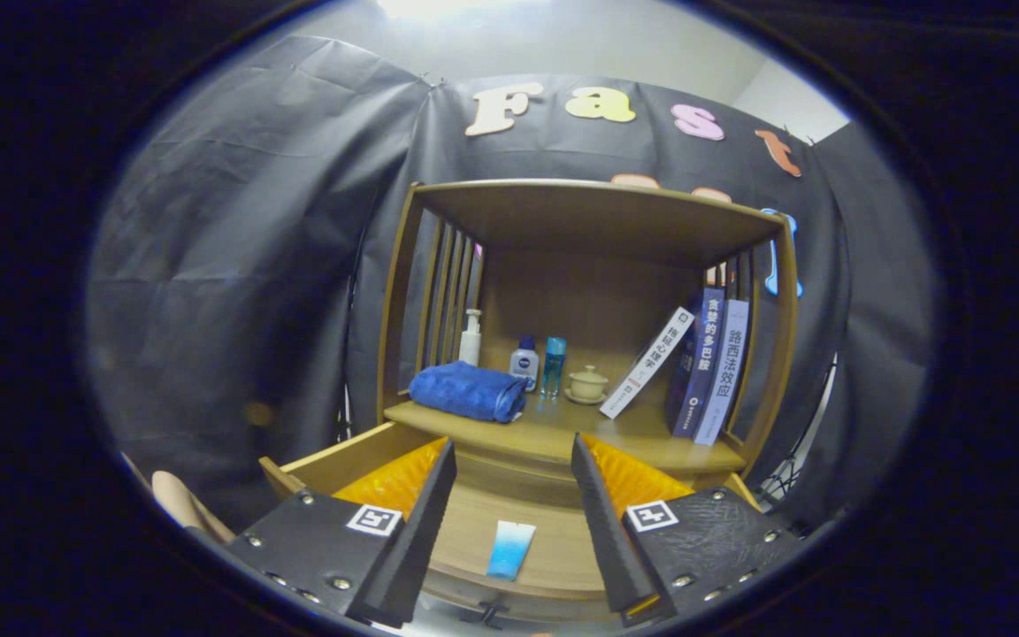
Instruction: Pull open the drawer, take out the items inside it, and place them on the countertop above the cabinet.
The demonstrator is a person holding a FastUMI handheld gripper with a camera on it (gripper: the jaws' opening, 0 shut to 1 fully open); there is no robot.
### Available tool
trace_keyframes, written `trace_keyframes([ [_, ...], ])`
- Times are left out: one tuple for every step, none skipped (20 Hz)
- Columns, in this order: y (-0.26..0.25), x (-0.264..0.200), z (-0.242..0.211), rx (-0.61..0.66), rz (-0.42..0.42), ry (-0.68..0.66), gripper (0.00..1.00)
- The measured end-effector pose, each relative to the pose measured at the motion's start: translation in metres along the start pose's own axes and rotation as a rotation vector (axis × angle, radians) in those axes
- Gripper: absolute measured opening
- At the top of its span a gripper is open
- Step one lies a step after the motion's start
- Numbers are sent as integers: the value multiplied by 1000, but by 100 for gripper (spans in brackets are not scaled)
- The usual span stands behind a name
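Gripper view: the gripper (514,460) hangs over the pulled-out wooden drawer (509,531), fingers spread wide and holding nothing. A small blue-and-white tube (510,549) lies flat on the drawer floor, between the fingers. Beyond them, the wooden countertop (554,433) carries a folded blue towel (467,391).

Gripper (514,451) at lower centre with fingers spread wide and empty, open drawer (509,522) beneath them, blue tube (509,549) lying flat between the fingers, countertop (563,433) beyond at mid-frame holding blue towel (467,391), bottles, leaning books (708,363)
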State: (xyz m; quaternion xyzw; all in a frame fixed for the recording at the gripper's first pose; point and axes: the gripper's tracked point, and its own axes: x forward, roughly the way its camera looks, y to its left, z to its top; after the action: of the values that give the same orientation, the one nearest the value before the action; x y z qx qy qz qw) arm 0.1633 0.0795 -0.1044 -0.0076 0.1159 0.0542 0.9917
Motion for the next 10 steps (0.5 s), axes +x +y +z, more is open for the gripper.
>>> trace_keyframes([
  [0,5,-7,4,13,34,78],
  [1,11,-13,8,24,65,78],
  [0,18,-18,11,32,95,78],
  [-1,24,-25,7,42,135,78],
  [0,28,-32,5,51,168,78],
  [-1,33,-38,-3,57,202,78],
  [-1,39,-41,-6,64,214,78],
  [-1,44,-46,-13,69,236,78],
  [-1,49,-54,-22,77,270,78],
  [2,53,-61,-27,91,308,78],
])
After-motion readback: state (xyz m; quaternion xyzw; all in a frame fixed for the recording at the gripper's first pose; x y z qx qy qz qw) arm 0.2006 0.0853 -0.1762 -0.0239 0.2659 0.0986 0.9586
